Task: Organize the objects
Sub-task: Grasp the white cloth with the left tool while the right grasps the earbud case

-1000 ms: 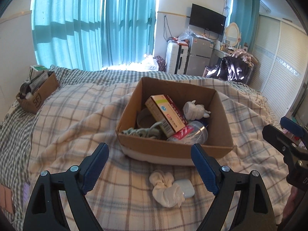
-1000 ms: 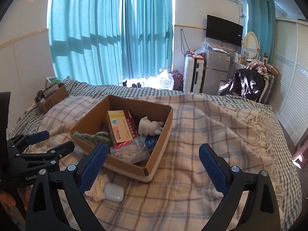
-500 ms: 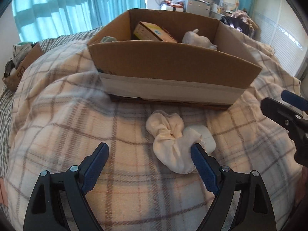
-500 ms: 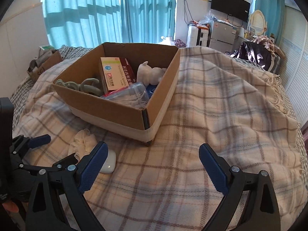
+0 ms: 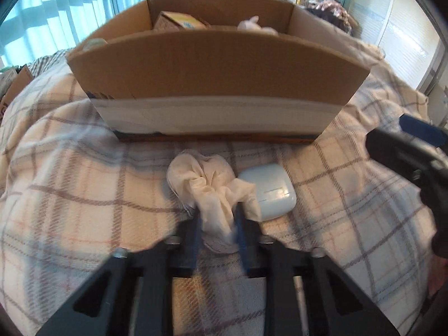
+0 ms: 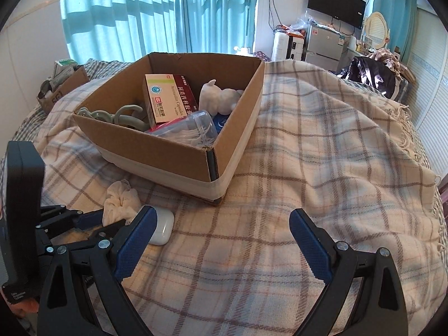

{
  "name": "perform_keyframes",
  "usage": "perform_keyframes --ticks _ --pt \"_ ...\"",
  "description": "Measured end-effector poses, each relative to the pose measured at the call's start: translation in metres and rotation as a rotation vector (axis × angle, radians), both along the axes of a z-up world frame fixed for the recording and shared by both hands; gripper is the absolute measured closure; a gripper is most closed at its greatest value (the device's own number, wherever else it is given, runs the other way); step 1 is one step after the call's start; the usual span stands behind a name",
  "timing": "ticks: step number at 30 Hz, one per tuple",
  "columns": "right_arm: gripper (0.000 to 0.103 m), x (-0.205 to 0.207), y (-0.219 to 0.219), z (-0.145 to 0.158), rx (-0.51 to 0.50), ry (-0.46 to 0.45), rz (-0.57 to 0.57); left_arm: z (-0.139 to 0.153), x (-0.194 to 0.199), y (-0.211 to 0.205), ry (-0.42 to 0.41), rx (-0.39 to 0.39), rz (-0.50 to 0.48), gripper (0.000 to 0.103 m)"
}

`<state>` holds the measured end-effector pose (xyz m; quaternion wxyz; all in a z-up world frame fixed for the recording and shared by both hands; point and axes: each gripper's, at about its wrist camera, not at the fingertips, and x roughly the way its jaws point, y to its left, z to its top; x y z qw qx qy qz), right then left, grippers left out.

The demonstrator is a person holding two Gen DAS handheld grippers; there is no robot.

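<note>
A crumpled white cloth [image 5: 210,187] lies on the plaid blanket in front of the cardboard box [image 5: 212,67]. My left gripper [image 5: 217,226] is shut on the near end of the cloth. A white earbud case [image 5: 268,187] lies touching the cloth's right side. In the right wrist view the cloth [image 6: 120,201] and the case [image 6: 162,225] sit left of the box [image 6: 179,156], with the left gripper [image 6: 95,224] at the cloth. My right gripper [image 6: 221,243] is open and empty above the blanket. The box holds a medicine carton [image 6: 168,98], a white figurine [image 6: 218,95] and a clear container [image 6: 190,128].
A plaid blanket [image 6: 322,154] covers the bed. A smaller cardboard box [image 6: 61,84] with items sits at the far left edge. Blue curtains, a fridge, a TV and wardrobe doors stand beyond the bed.
My left gripper has moved forward and down and has closed on the white cloth. My right gripper has lowered slightly and stays open.
</note>
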<state>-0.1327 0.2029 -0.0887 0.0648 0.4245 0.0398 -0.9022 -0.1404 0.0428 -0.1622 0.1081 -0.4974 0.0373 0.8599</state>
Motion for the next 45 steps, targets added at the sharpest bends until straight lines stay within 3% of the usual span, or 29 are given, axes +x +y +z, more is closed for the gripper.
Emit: perform_keyframes --ticks 10,14,17,23,29,34,40,45 --pt "0.007 0.001 -0.014 -0.008 0.034 -0.017 0.031 0.048 0.011 -0.031 0.139 -0.023 0.133 0.09" --pt "0.007 -0.001 -0.031 -0.017 0.045 -0.047 0.08 0.052 0.014 -0.053 0.145 -0.04 0.195 0.09" --pt "0.007 -0.004 -0.048 -0.027 0.052 -0.076 0.124 0.052 0.007 -0.07 0.118 -0.005 0.23 0.09" --pt "0.008 -0.02 -0.082 -0.051 0.089 -0.141 0.185 0.045 0.009 -0.073 0.101 0.004 0.222 0.09" --pt "0.027 -0.031 -0.09 -0.073 0.076 -0.218 0.198 0.041 0.008 -0.069 0.085 0.003 0.215 0.09" --pt "0.049 -0.028 -0.084 -0.074 0.062 -0.227 0.193 0.039 0.008 -0.066 0.085 -0.004 0.207 0.09" --pt "0.049 -0.012 -0.068 -0.062 0.021 -0.198 0.177 0.039 0.012 -0.064 0.092 -0.013 0.199 0.09" --pt "0.05 0.006 -0.056 -0.038 0.022 -0.113 0.167 0.041 0.019 -0.058 0.102 -0.021 0.181 0.09"
